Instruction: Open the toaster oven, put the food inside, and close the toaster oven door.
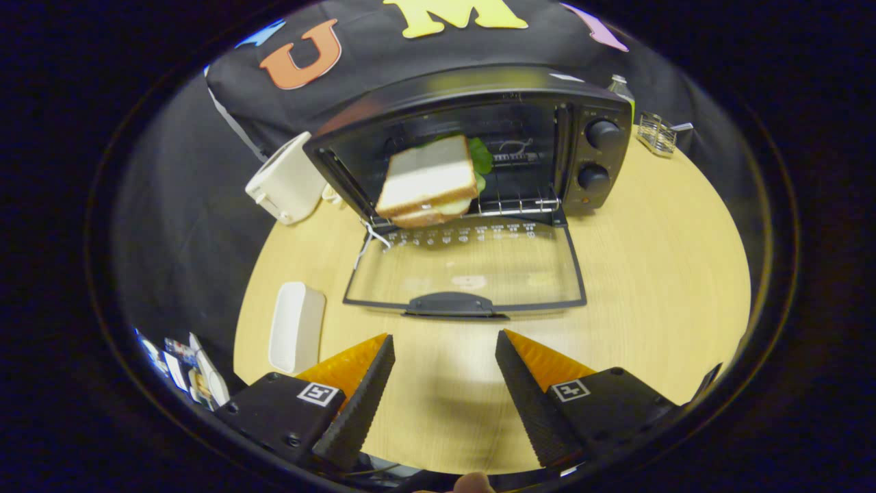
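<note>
While the toaster oven (pixel 479 137) holds the sandwich (pixel 428 181) on its rack, door (pixel 465 263) down, the gripper (pixel 445 373) hovers before it, fingers spread, grasping nothing.

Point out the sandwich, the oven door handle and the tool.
sandwich (pixel 428 179): gripper view, top bread slice.
door handle (pixel 449 303): gripper view, middle of the handle.
tool (pixel 445 373): gripper view, open gap between fingertips.

Free room: bare worktop (pixel 650 274) between the spread, empty gripper (pixel 445 370) fingers and the lowered oven door (pixel 465 267), and at right of the frame. Obstacles: door lay flat at centre; sandwich (pixel 428 181) filled the toaster oven (pixel 479 144) mouth's left half; white toaster (pixel 284 178) upper left; white tray (pixel 295 327) lower left.
</note>
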Demonstrator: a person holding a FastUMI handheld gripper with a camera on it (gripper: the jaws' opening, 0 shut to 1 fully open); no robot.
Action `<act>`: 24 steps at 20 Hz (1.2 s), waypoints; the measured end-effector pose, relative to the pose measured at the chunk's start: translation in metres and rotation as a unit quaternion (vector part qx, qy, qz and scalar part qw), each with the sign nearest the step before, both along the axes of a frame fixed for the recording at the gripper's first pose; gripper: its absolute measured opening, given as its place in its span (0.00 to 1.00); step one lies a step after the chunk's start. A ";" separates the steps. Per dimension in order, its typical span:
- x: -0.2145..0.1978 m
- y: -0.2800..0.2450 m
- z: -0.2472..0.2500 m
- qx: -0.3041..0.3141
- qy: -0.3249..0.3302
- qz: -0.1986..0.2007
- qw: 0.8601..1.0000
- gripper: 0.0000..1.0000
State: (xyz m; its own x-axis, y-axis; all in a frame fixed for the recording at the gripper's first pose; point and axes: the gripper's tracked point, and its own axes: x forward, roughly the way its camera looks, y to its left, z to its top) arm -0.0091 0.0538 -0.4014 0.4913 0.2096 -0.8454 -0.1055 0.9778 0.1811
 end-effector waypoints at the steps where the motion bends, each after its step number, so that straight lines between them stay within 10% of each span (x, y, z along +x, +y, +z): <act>1: -0.004 0.001 -0.010 -0.005 0.009 0.002 1.000 0.97; 24: 0.039 -0.015 -0.032 -0.113 -0.035 -0.016 0.993 0.99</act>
